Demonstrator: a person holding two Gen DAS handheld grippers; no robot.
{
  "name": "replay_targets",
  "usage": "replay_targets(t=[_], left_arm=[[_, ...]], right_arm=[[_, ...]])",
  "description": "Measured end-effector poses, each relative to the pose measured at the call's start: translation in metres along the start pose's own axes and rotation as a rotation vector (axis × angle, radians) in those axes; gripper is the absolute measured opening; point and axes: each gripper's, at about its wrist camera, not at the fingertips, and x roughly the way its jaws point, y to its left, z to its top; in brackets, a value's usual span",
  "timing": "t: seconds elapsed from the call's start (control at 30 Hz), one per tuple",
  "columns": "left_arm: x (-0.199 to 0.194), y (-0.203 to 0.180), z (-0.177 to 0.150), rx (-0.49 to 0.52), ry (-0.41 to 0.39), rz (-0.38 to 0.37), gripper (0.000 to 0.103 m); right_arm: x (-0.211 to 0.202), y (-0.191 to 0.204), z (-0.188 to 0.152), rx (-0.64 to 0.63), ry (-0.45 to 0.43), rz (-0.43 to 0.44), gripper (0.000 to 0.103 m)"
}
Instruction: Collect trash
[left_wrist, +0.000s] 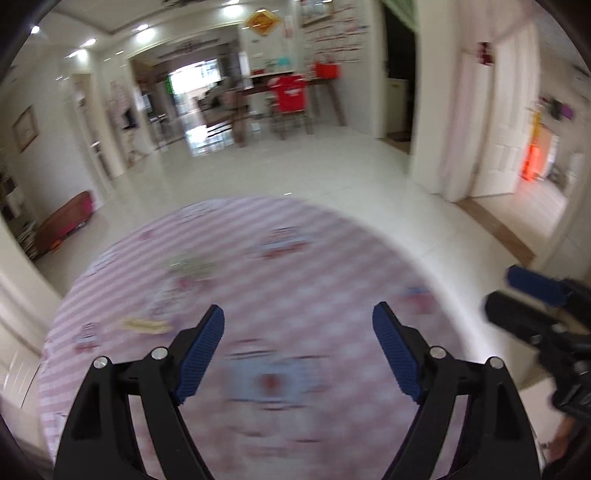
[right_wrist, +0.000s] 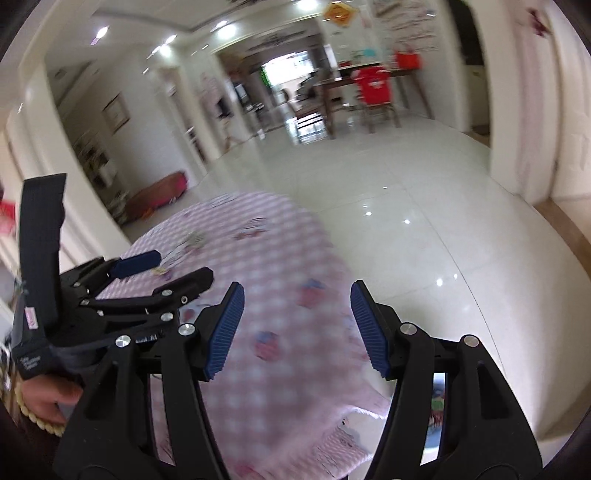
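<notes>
So the whole thing was pretty motion-blurred, but the setup was a round table covered in a pink-and-white checked cloth with little cartoon prints on it, and the cloth draped over the near edge in soft folds in the right wrist view. Around it was a glossy white tiled floor throwing back the ceiling spotlights, cream walls, and a white panelled door on the right. Way back in the room stood a dark wooden dining table with a chair that had a red shirt hung over its back, plus a red basket by the wall. A low reddish-brown bench sat along the left wall. As for trash, two small scraps lay on the cloth toward the table's far left part: a pale crumpled bit nearer the far edge, and a flat yellowish wrapper-looking piece closer to the left edge. Too smeared to say what they were. The left gripper hung over the near middle of the table with its ribbed blue pads spread wide and nothing in between. The right gripper was over the table's right edge, jaws parted too and empty. A hand on the left gripper's handle peeked in at the lower left.
</notes>
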Motion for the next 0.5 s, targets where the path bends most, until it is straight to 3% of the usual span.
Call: replay_targets(t=[0.13, 0.27, 0.37, 0.47, 0.5], left_arm=[[0.018, 0.071, -0.010, -0.104, 0.052, 0.058, 0.081], [0.037, 0.135, -0.024, -0.307, 0.087, -0.011, 0.081], [0.052, 0.161, -0.030, -0.390, 0.108, -0.078, 0.080], [0.063, 0.170, -0.030, -0.434, 0.107, -0.118, 0.063], [0.069, 0.172, -0.030, -0.452, 0.118, -0.145, 0.052]], right_arm=[[0.048, 0.045, 0.016, -0.095, 0.060, 0.026, 0.060], [0.094, 0.082, 0.031, -0.173, 0.107, 0.040, 0.060], [0.127, 0.103, 0.037, -0.209, 0.147, 0.055, 0.060], [0.151, 0.114, 0.043, -0.224, 0.163, 0.057, 0.060], [0.157, 0.117, 0.045, -0.229, 0.163, 0.054, 0.060]])
